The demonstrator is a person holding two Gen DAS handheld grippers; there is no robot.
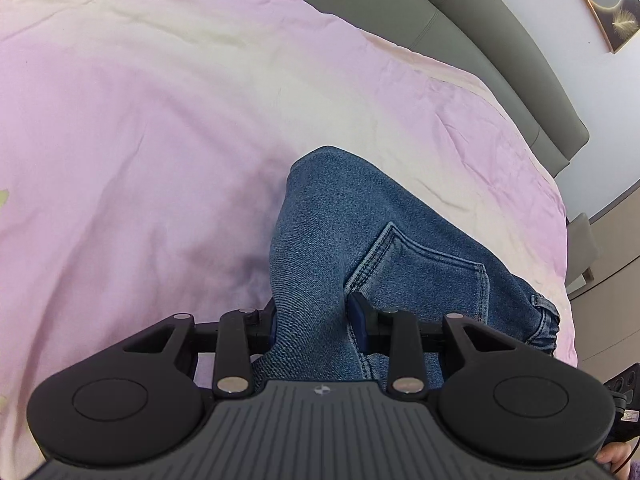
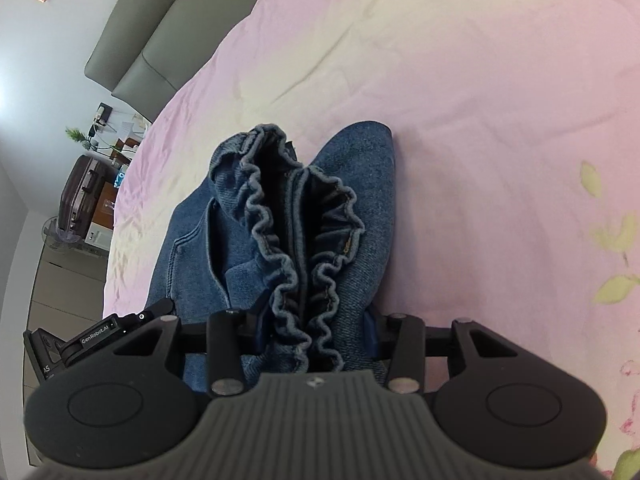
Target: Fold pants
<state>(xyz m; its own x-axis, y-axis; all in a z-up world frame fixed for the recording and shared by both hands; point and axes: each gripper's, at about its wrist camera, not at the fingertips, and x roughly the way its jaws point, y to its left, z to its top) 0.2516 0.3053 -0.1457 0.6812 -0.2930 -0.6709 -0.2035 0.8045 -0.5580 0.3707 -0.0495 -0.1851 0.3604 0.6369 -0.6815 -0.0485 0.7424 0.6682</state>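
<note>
One pair of blue denim pants [image 1: 320, 224] lies bunched on a bed covered by a pink cotton sheet [image 1: 140, 140], the sheet softly creased and fading to pale cream toward the far side. The denim has a fine speckled weave, heavier double-stitched seams, and one five-sided patch pocket [image 1: 424, 264] with a pointed corner showing in the left wrist view. The left tool [image 1: 314, 316], matte black with two blue-padded fingers [image 1: 357, 312], is clamped on a thick fold of the pants, the cloth filling the gap between the pads and draping forward from them onto the sheet. In the right wrist view the elastic waistband [image 2: 288, 240] appears as two ruffled, wavy edges running side by side, dark lining visible between them. The right tool [image 2: 310, 340] grips that gathered waistband end, denim packed between its two fingers. Each tool body is ribbed grey plastic flanked by two round black discs and two linkage arms with silver rivets. Beyond the bed stands a grey upholstered headboard [image 1: 500, 40] in smooth padded panels. One framed picture [image 1: 604, 4] hangs on the pale wall, and in the right wrist view one dark hard-shell suitcase [image 2: 78, 192] stands upright beside a small green plant [image 2: 78, 136]. The sheet carries a few printed green leaves [image 2: 612, 236] near the right edge.
</note>
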